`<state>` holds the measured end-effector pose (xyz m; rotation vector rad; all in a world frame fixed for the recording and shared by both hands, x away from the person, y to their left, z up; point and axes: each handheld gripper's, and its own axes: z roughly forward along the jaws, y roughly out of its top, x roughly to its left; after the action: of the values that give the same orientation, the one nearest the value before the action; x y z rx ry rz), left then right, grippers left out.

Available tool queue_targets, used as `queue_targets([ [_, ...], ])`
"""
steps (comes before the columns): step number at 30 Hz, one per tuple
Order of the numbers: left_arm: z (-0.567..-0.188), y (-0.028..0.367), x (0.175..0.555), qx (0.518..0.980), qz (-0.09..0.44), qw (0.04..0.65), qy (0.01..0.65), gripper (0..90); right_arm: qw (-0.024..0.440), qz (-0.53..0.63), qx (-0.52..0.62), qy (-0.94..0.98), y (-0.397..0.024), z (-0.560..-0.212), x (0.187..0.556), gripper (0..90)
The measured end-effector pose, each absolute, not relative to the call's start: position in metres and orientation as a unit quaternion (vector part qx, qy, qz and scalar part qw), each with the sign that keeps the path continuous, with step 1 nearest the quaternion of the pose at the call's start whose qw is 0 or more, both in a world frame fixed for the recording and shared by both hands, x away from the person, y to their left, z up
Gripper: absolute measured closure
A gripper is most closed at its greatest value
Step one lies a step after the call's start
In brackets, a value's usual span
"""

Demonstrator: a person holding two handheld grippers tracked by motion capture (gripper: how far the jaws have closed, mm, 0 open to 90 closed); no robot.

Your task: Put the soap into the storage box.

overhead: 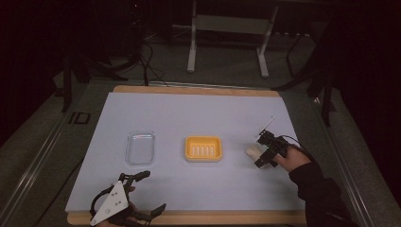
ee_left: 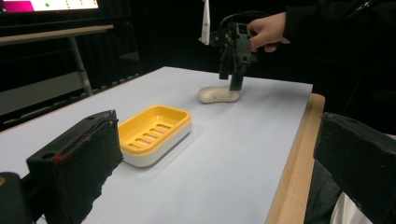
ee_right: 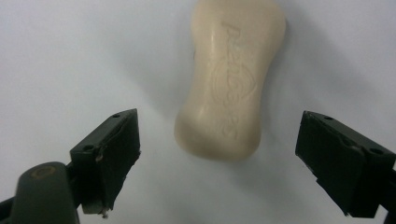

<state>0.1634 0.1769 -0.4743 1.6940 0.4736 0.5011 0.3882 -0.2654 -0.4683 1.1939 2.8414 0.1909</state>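
Observation:
A cream bar of soap point(overhead: 252, 151) lies on the white table cover at the right; it shows again in the left gripper view point(ee_left: 218, 94). My right gripper point(overhead: 261, 152) hangs open just above its near end, one jaw on each side and not touching it. In the right gripper view the soap point(ee_right: 231, 84) lies lengthwise between the spread jaws of the right gripper point(ee_right: 223, 133). A yellow soap dish point(overhead: 203, 148) on a white base sits empty at the table's middle. My left gripper point(overhead: 150, 191) rests open near the front left edge, holding nothing.
A clear plastic lid or tray point(overhead: 140, 147) lies left of the yellow dish. The white cover point(overhead: 189, 113) lies on a wooden table top whose front edge point(overhead: 213, 217) shows. A metal stand's legs point(overhead: 191, 56) are on the floor beyond the table.

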Motion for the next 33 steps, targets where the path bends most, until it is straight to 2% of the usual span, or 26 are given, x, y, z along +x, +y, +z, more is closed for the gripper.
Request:
queue_targets([
  [11, -0.475, 0.176, 0.164, 0.737, 0.213, 0.608, 0.204, 1.1, 0.035, 0.072, 0.389, 0.918, -0.261, -0.477, 0.398, 19.7],
  [19, -0.475, 0.176, 0.165, 0.737, 0.214, 0.607, 0.204, 1.1, 0.043, 0.076, 0.383, 0.919, -0.259, -0.484, 0.404, 29.3],
  [20, -0.475, 0.176, 0.165, 0.737, 0.214, 0.607, 0.204, 1.1, 0.045, 0.077, 0.383, 0.919, -0.259, -0.486, 0.406, 33.1],
  [32, -0.476, 0.175, 0.165, 0.739, 0.213, 0.606, 0.203, 1.1, 0.034, 0.069, 0.385, 0.92, -0.257, -0.495, 0.41, 40.6],
  [33, -0.476, 0.175, 0.165, 0.739, 0.212, 0.606, 0.204, 1.1, 0.032, 0.064, 0.386, 0.92, -0.256, -0.498, 0.409, 43.6],
])
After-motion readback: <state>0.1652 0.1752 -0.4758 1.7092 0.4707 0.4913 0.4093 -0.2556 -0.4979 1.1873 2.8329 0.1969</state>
